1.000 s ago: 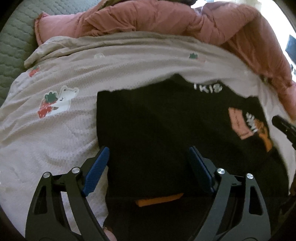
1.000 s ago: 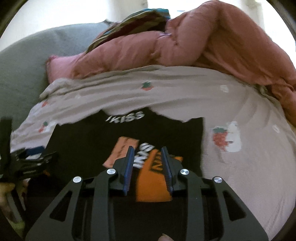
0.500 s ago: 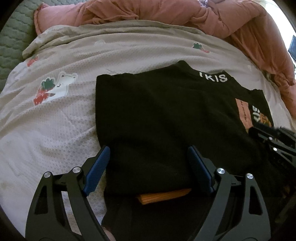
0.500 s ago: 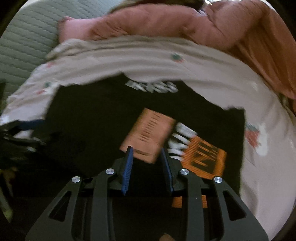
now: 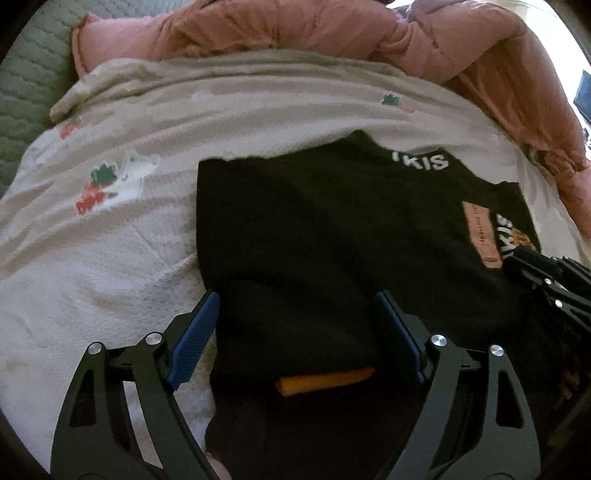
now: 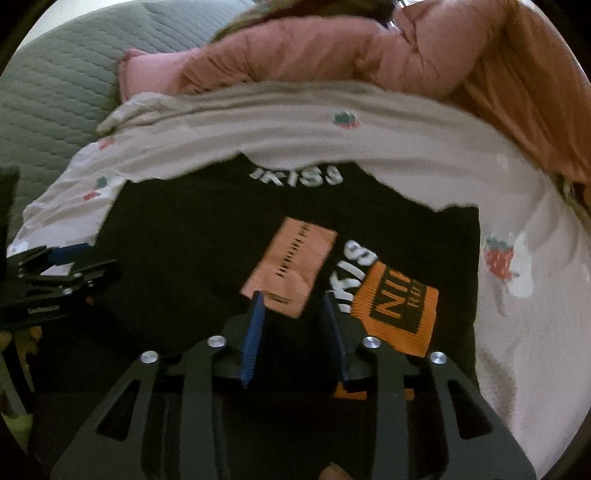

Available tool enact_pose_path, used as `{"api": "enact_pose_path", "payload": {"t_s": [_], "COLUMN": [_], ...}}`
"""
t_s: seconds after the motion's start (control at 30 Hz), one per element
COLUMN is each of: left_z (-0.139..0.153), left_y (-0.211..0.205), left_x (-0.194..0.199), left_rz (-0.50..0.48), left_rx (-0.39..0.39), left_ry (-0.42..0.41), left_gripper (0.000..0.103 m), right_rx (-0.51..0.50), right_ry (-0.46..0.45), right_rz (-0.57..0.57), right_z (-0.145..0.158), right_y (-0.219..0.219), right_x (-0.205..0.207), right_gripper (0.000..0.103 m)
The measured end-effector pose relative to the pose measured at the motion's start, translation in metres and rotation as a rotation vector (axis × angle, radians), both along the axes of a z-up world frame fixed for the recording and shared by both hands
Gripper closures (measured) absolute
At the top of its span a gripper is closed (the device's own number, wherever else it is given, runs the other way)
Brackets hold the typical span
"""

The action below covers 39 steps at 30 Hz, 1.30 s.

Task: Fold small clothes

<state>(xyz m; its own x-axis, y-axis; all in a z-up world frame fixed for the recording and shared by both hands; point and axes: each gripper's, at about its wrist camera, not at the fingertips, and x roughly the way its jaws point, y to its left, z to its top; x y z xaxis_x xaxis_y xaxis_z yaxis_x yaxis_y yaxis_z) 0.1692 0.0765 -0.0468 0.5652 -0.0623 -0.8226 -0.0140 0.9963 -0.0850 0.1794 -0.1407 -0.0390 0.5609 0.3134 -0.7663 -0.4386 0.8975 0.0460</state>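
Observation:
A black top (image 5: 314, 221) with white collar lettering (image 5: 419, 160) lies folded flat on the bed. It has a peach label (image 6: 291, 258) and an orange patch (image 6: 395, 310) on its right side. An orange strip (image 5: 325, 380) shows under its near fold. My left gripper (image 5: 295, 299) stands wide over the top's near left part, black cloth between the jaws, which are closing slightly without pressing. My right gripper (image 6: 293, 297) hovers just short of the peach label, its jaws opening with only flat cloth below them. Each gripper shows in the other's view: the right gripper (image 5: 546, 273) and the left gripper (image 6: 55, 269).
A beige bedcover (image 5: 110, 258) with strawberry prints lies under the top. A bunched pink quilt (image 5: 332, 29) runs along the far side and down the right. A green quilted surface (image 6: 55, 92) lies at the far left.
My right gripper has sunk toward the top near the peach label, rolled a little, and its jaws have spread. The left gripper has held its place.

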Motion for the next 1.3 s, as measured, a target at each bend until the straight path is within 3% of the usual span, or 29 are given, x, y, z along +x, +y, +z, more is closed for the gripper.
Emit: {"api": "enact_pose_path", "payload": {"t_s": [0.17, 0.4, 0.7, 1.0, 1.3], "left_z": [0.017, -0.004, -0.002, 0.012, 0.024], "left_y": [-0.020, -0.028, -0.025, -0.022, -0.015], "left_x": [-0.015, -0.017, -0.023, -0.029, -0.035], "left_rz": [-0.055, -0.085, -0.082, -0.064, -0.049], "left_rx": [0.032, 0.063, 0.046, 0.012, -0.007], "left_ry": [-0.057, 0.029, 0.014, -0.031, -0.065], "left_gripper": [0.034, 0.037, 0.037, 0.037, 0.034], "right_rx": [0.029, -0.006, 0.013, 0.046, 0.065], "right_ry": [0.018, 0.069, 0.080, 0.050, 0.027], "right_rz": [0.064, 0.047, 0.027, 0.037, 0.030], "right_z": [0.004, -0.009, -0.010, 0.003, 0.012], "right_y": [0.009, 0.011, 0.004, 0.001, 0.001], "right_x": [-0.012, -0.014, -0.017, -0.027, -0.031], "right_gripper": [0.070, 0.070, 0.069, 0.063, 0.046]}}
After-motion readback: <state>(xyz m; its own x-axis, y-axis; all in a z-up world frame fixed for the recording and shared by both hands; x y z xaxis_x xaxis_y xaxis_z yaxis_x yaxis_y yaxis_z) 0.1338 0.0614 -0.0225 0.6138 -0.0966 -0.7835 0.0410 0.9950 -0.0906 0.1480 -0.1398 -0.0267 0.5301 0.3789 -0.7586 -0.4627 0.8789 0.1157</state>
